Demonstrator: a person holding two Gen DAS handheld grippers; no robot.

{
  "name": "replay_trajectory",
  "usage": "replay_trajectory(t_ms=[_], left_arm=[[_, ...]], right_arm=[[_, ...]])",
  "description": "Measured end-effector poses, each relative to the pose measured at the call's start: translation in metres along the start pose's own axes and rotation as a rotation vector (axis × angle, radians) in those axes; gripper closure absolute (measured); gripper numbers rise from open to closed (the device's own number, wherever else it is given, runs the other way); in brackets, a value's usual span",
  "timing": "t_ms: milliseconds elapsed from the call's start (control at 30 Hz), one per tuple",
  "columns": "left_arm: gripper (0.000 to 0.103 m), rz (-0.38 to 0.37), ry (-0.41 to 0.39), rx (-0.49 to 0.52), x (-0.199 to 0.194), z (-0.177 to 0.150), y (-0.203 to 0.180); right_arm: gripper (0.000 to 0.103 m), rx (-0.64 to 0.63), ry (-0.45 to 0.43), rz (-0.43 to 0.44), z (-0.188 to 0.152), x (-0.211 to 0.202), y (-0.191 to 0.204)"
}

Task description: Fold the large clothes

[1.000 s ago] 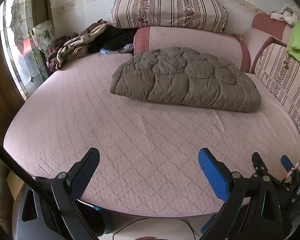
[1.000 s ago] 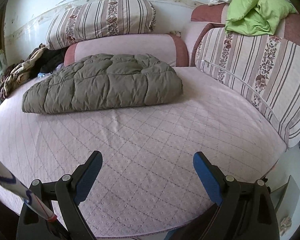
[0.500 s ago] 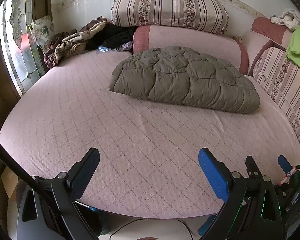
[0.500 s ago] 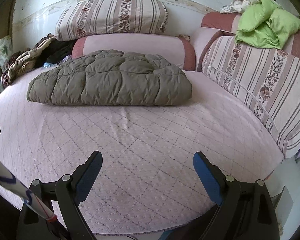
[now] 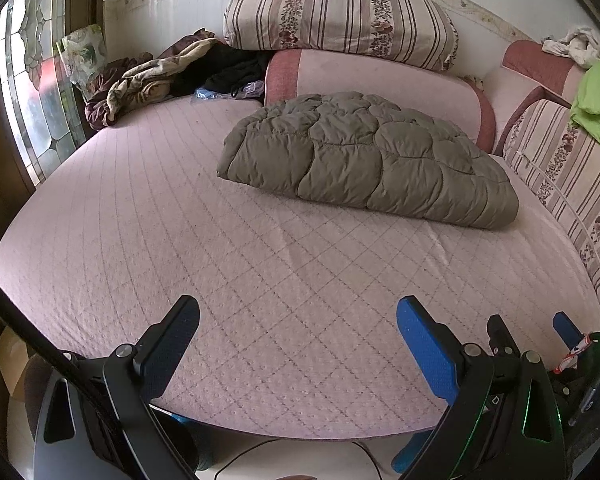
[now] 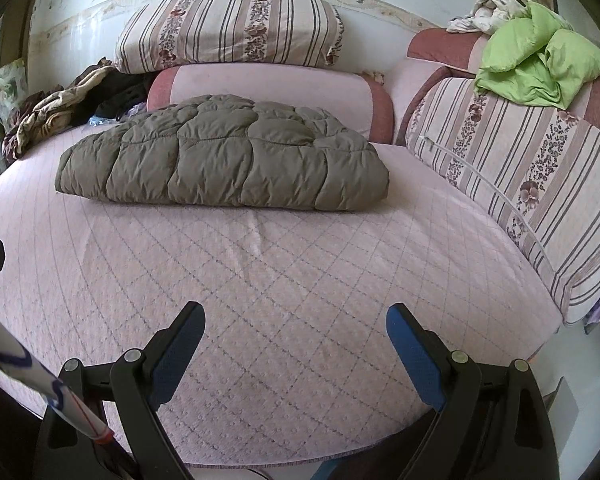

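Note:
An olive-grey quilted puffer coat [image 5: 364, 156] lies folded in a thick bundle on the far half of the round pink quilted bed [image 5: 180, 240]. It also shows in the right wrist view [image 6: 224, 160]. My left gripper [image 5: 298, 320] is open and empty over the bed's near edge, well short of the coat. My right gripper [image 6: 296, 326] is open and empty, also over the near edge. The right gripper's fingers [image 5: 564, 328] show at the lower right of the left wrist view.
Striped cushions [image 5: 340, 20] and pink bolsters [image 6: 268, 88] ring the bed's back and right side. A heap of dark and tan clothes [image 5: 160, 76] lies at the back left by a stained-glass window [image 5: 32, 80]. A green garment [image 6: 540, 68] sits on the right cushion.
Both grippers have moved slightly forward and up, so the coat sits a little lower and nearer in each view. Both stay open. The coat has not moved.

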State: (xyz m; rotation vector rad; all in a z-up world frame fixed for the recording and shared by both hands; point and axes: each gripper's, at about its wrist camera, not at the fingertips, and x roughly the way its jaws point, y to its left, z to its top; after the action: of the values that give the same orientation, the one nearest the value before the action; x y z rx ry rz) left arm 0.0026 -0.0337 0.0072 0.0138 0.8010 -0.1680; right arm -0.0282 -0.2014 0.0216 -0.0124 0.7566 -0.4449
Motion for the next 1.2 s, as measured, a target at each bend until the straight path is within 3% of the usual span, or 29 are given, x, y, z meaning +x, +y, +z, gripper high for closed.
replay_trajectory(t_ms=[667,1200], left_arm=[[0.004,0.015,0.031,0.003,0.012,-0.006,0.007],[0.004,0.051,0.036,0.068,0.020,-0.014,0.002]], right_arm=[[0.009,0.000,-0.009,-0.015,0.005,-0.005,0.004],[0.009,0.021,0.011,-0.033,0.008,-0.003,-0.003]])
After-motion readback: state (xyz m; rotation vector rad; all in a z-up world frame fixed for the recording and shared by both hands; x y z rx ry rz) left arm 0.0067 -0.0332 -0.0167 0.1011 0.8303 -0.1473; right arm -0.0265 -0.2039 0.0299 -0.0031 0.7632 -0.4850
